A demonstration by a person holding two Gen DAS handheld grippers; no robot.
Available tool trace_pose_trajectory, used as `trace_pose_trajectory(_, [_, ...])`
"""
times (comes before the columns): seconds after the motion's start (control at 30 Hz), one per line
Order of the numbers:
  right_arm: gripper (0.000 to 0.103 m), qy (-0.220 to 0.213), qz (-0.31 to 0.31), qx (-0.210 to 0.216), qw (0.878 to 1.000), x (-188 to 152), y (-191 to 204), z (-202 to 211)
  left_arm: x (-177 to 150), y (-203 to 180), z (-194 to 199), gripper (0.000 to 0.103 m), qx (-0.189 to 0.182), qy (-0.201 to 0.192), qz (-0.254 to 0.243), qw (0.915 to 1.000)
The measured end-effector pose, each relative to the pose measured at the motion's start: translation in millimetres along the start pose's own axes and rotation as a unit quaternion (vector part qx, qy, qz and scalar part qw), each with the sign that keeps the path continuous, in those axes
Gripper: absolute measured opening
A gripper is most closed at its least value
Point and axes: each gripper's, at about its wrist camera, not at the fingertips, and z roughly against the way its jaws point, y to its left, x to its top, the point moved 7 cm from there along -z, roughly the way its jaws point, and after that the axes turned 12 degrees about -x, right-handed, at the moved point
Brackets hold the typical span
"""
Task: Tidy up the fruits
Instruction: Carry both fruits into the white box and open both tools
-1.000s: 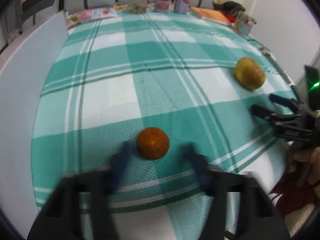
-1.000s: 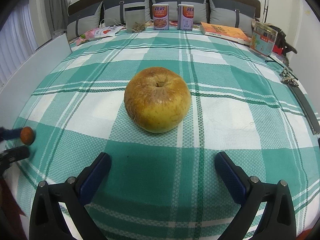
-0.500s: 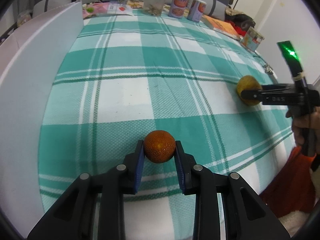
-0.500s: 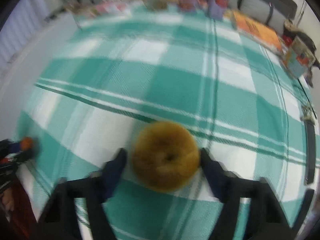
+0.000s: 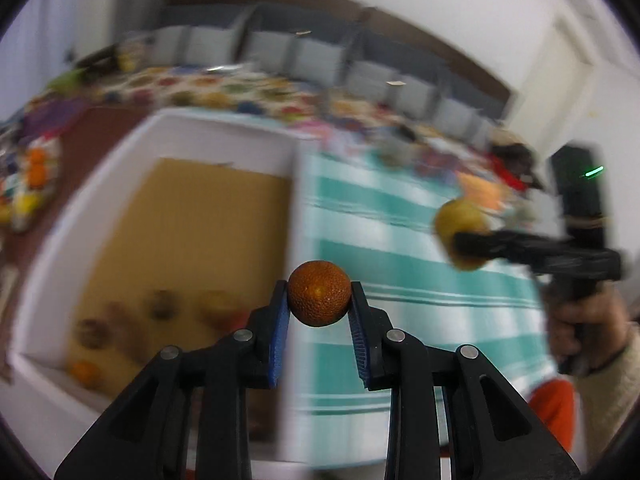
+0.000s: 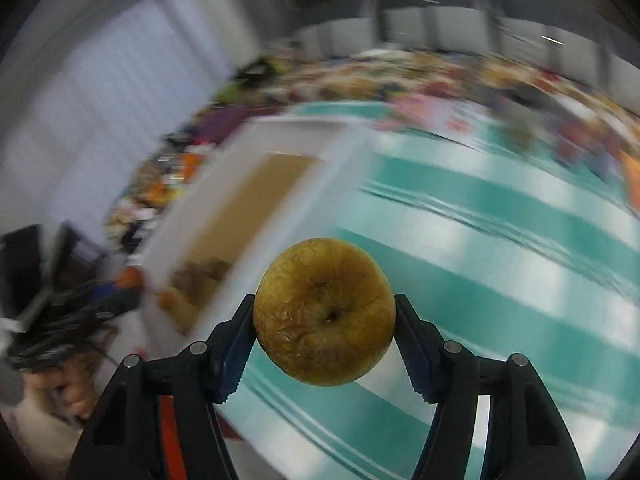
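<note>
While both views are blurred, the main things are readable. Left gripper [image 5: 319, 300] has its blue pads pressed on a small orange [image 5: 319, 293], held in air above the edge between the white box [image 5: 224, 136] and the green checked cloth [image 5: 420, 292]. Right gripper [image 6: 325, 320] is clamped on a yellow-brown apple [image 6: 324, 311] over the same cloth, w/ the box to its left. Nothing stands between the grippers and the box. Box has a brown cardboard bottom; inside, near its close end, lie several fruits [image 5: 160, 304], approx. five or six, too blurred to name, one orange-coloured. Far background is colourful clutter, not readable.
</note>
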Motion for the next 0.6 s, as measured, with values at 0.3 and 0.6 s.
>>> trace_pose_trajectory(0.3, [0.066,0.106,0.177,-0.073,0.976,32.4,114.7,-162.2,-41.5,126.3,-82.6,0.029,0.097,0.13,0.109,0.9807])
trace_pose_trajectory(0.6, [0.067,0.19,0.28,-0.155,0.928,9.5,104.8,-236.8,-56.5,149.2,-103.7,0.039,0.111,0.188,0.144,0.9653])
